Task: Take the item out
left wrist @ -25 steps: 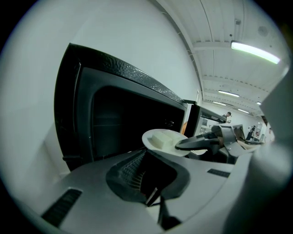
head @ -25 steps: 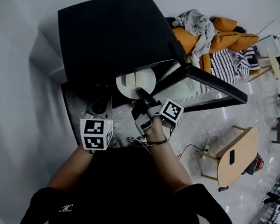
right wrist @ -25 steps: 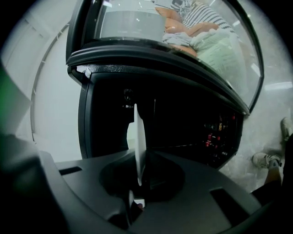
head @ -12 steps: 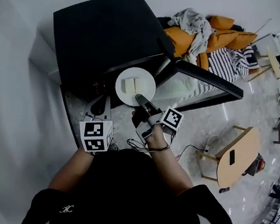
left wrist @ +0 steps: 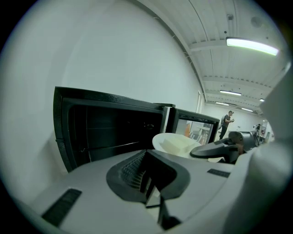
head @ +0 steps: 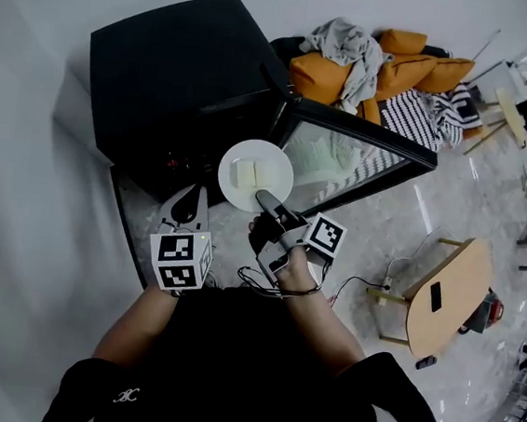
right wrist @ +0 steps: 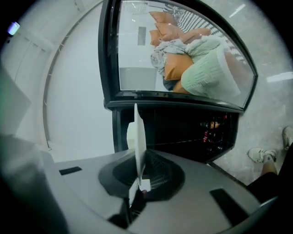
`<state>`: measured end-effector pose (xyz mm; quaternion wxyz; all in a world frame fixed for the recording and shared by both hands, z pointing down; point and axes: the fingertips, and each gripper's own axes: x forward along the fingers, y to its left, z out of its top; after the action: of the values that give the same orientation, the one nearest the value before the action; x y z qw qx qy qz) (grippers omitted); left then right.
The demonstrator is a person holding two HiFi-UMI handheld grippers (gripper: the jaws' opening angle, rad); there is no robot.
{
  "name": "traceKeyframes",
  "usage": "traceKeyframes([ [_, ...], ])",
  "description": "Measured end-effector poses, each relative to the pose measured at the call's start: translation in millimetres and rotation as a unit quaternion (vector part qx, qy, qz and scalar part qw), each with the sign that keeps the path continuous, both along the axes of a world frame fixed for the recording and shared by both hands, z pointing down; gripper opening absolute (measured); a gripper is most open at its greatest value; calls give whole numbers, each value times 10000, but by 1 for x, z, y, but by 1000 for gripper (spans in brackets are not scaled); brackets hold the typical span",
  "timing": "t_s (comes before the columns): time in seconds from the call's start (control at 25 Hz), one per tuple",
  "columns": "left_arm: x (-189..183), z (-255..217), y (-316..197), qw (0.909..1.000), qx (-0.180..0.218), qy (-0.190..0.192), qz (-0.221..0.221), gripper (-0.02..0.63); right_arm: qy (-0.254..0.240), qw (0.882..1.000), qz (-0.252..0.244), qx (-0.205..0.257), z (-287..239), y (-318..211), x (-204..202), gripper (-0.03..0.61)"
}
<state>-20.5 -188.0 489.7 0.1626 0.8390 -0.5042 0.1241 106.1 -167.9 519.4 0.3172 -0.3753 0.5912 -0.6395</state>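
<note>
My right fingers (right wrist: 139, 178) are pinching the near rim of the white plate (right wrist: 137, 132), which is running edge-on between the pads in the right gripper view. I am gripping only the rim, I judge, so the pads are staying off the two pale blocks (head: 245, 173) lying in the middle and the plate (head: 279, 155) is riding about level, so they are not sliding.

My left fingers (left wrist: 146, 183) are pressed together with nothing between them. I am hanging that gripper (head: 189, 205) just left of the plate and lower, apart from it; it is doing no carrying, and I reckon it is simply waiting out of the way.

The plate (left wrist: 158, 140) is hovering in front of the mouth of the black oven (head: 167, 64), and looks clear of the dark cavity (left wrist: 114, 132). The glass door (head: 353, 159) is standing swung wide to the right, which is leaving an open path toward me. To my mind the taking-out is nearly done; what is remaining is finding a place to set the plate down.
</note>
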Motion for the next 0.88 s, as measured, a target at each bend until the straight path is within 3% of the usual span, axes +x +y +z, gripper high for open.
traceKeyframes([
  [0.88, 70, -9, 32, 9998, -49, 50, 182, 8, 89, 9993, 219, 293, -17, 44, 80, 28],
])
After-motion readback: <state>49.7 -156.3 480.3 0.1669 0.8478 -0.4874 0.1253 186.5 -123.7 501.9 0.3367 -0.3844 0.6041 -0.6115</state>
